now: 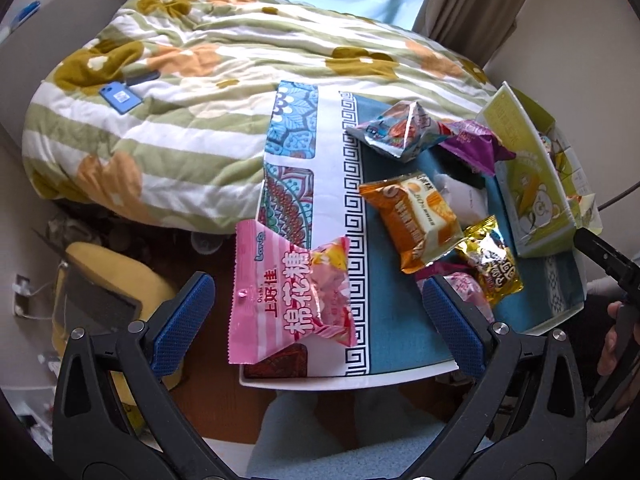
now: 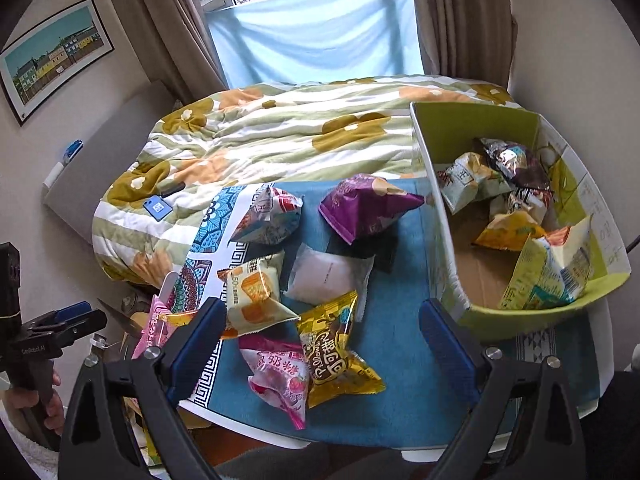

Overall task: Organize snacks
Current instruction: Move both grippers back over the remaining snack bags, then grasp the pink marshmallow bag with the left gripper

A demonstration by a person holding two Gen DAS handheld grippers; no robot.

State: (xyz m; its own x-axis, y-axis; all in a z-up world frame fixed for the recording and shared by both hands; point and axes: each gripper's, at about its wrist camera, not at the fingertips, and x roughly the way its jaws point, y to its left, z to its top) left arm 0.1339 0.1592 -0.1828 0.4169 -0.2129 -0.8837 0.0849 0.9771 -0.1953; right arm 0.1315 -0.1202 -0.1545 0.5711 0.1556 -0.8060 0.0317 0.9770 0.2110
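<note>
Several snack packets lie on a blue patterned tray (image 1: 368, 320) (image 2: 400, 380). A pink marshmallow bag (image 1: 288, 292) hangs over its left edge, between the fingers of my open left gripper (image 1: 320, 320), not gripped. An orange packet (image 1: 416, 220) (image 2: 252, 292), a gold packet (image 1: 490, 264) (image 2: 336, 348), a purple bag (image 1: 476, 144) (image 2: 364, 204), a white pouch (image 2: 328, 272) and a pink-white packet (image 2: 280, 376) lie in the middle. My right gripper (image 2: 320, 344) is open above the gold and pink-white packets. A green cardboard box (image 2: 532, 316) (image 1: 532, 200) at right holds several packets.
A flowered quilt (image 1: 180, 120) (image 2: 280, 132) lies behind the tray with a blue phone (image 1: 120, 98) (image 2: 158, 206) on it. A yellow stool (image 1: 100, 280) stands low left. A curtained window (image 2: 316, 40) and a framed picture (image 2: 52, 60) are behind.
</note>
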